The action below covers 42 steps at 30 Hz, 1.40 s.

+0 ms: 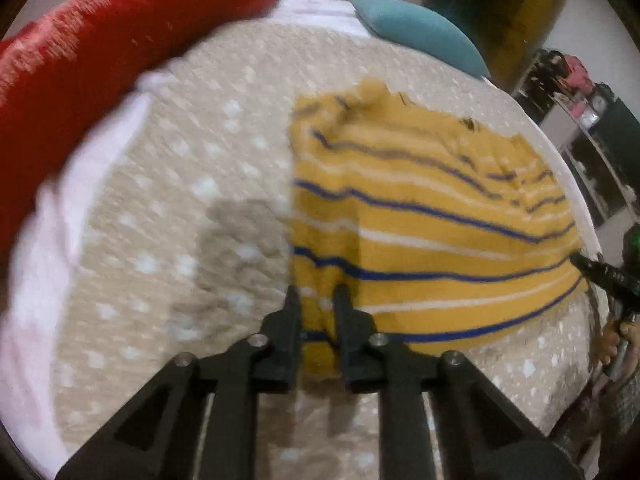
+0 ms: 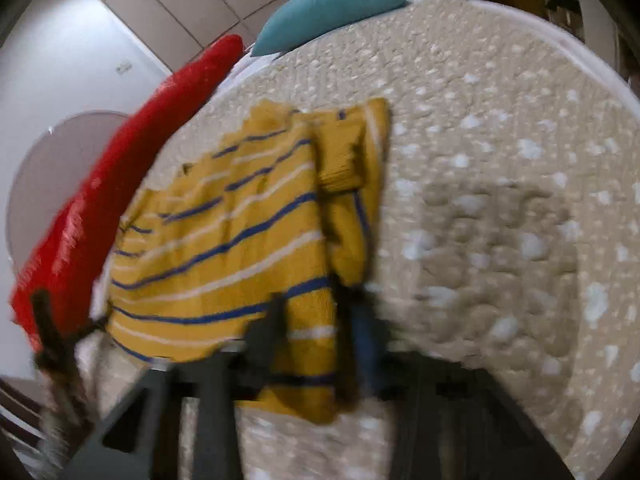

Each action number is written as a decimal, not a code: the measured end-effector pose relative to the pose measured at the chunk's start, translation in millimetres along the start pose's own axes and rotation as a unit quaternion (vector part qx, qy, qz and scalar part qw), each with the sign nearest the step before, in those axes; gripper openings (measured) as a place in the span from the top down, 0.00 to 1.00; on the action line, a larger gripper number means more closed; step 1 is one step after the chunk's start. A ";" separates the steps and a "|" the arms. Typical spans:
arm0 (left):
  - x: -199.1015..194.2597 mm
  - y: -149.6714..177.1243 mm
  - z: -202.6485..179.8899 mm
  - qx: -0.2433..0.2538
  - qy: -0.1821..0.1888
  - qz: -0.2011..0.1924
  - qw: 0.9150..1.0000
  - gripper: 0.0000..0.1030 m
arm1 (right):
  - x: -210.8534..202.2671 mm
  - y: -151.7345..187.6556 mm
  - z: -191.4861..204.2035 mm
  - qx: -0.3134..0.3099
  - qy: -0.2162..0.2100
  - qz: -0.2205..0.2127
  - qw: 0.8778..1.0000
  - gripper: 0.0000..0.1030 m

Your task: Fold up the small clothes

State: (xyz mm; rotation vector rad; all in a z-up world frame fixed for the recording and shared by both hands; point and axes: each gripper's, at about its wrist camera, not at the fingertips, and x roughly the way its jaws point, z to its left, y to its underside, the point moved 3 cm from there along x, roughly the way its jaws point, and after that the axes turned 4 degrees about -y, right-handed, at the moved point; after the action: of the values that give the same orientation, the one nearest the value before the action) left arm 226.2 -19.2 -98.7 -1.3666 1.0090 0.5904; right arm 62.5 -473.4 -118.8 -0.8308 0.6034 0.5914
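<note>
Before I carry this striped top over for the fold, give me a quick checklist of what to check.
1. Left gripper has cloth between its fingers: ok, the near hem of the striped top is pinched.
2. Right gripper has cloth: ok, though blurred.
3. Hem taut between the two grips: ok.
4. Far half lies flat: not ok, wrinkled near the collar.
5. Bedspread free beside the top: ok.
6. Red pillow and blue pillow apart from the top: ok.

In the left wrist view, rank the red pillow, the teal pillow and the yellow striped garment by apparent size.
Yellow striped garment and red pillow: similar, and the pillow sits nearer the lens, so unranked.
Teal pillow: clearly smallest, though farthest away.
</note>
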 end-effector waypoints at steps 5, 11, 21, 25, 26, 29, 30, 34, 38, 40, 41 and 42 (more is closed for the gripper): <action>-32.1 -5.6 28.1 0.000 -0.105 -0.029 0.994 1.00 | -13.8 -8.5 -4.8 -0.012 0.048 -0.004 0.999 0.79; -55.1 10.9 36.6 -0.069 -0.090 -0.088 0.990 0.31 | -39.0 0.4 39.4 -0.091 0.117 -0.047 0.988 0.65; -31.4 46.1 86.3 -0.267 -0.022 -0.162 0.950 0.24 | 31.6 73.8 255.5 -0.325 -0.028 0.025 0.945 0.65; -49.8 50.5 118.4 -0.294 -0.015 -0.186 0.937 0.24 | 86.9 114.9 331.1 -0.415 -0.055 0.053 0.907 0.65; -55.8 52.6 125.7 -0.301 -0.015 -0.195 0.933 0.23 | 99.4 120.6 342.8 -0.427 -0.055 0.058 0.901 0.65; -65.9 61.7 142.4 -0.310 -0.025 -0.202 0.929 0.23 | 132.9 137.7 364.5 -0.466 -0.036 0.067 0.881 0.65; -66.4 64.0 145.7 -0.313 -0.027 -0.202 0.928 0.23 | 141.2 142.5 368.6 -0.478 -0.023 0.067 0.876 0.65; -64.1 72.2 159.5 -0.336 -0.017 -0.191 0.922 0.23 | 173.9 142.8 373.6 -0.506 0.043 0.052 0.860 0.87; -66.0 75.3 169.6 -0.357 -0.010 -0.199 0.913 0.23 | 174.4 125.0 376.8 -0.461 0.040 0.057 0.885 0.93; -69.2 76.0 171.2 -0.361 -0.009 -0.206 0.910 0.23 | 169.6 120.4 389.6 -0.440 0.017 0.058 0.896 0.93; -70.7 76.1 171.6 -0.361 -0.010 -0.209 0.909 0.23 | 165.8 118.7 397.3 -0.430 0.003 0.056 0.901 0.93; -71.8 76.0 171.9 -0.361 -0.012 -0.211 0.908 0.23 | 166.6 116.5 403.0 -0.424 -0.005 0.056 0.904 0.92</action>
State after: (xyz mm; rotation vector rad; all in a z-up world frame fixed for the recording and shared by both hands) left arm 169.0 173.6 -92.7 -2.1523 0.4344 0.6748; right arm 198.6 -45.1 -76.6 -1.6165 0.3662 0.9876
